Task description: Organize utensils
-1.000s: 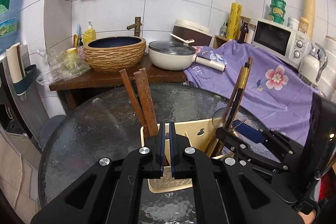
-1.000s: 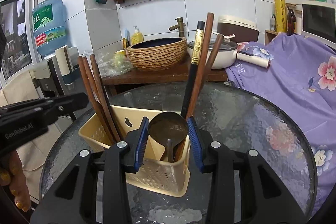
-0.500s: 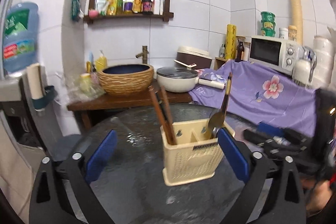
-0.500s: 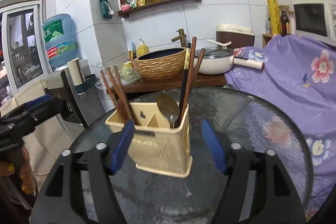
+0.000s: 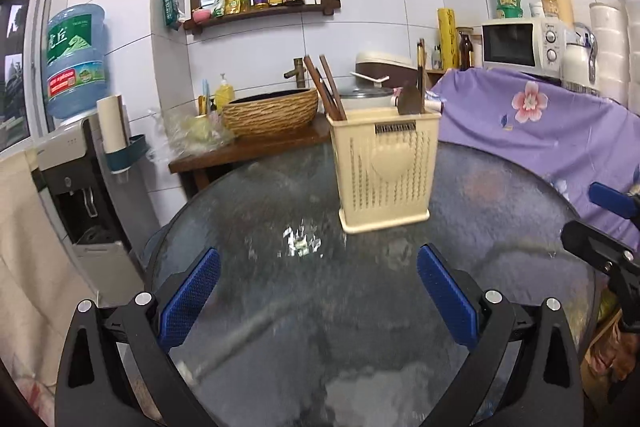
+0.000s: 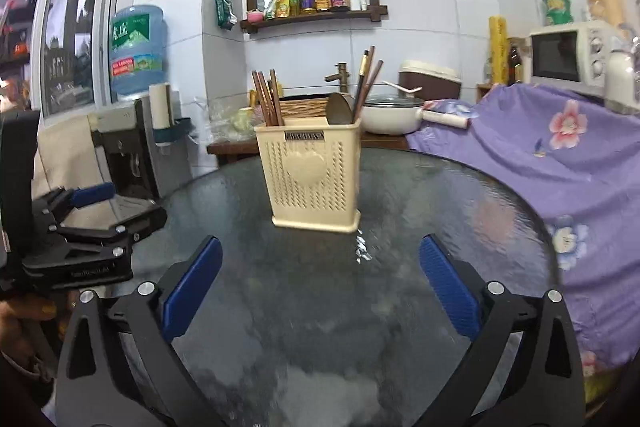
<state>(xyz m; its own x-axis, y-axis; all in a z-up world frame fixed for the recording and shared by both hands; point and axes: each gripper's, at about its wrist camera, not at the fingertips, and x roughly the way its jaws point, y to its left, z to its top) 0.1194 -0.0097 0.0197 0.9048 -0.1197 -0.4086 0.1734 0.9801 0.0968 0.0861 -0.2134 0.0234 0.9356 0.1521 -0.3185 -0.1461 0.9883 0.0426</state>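
A cream utensil caddy [image 5: 383, 169] stands upright on the round glass table [image 5: 280, 327], brown chopsticks [image 5: 326, 91] and a spoon [image 5: 410, 101] rising from it. Left gripper [image 5: 318, 301] gapes empty; right gripper [image 6: 320, 291], empty, is opening. Only the right view shows the white pan [image 6: 394, 117] fully.

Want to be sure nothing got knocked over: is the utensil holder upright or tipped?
Upright: the utensil holder stands flat on the glass table, chopsticks sticking up.
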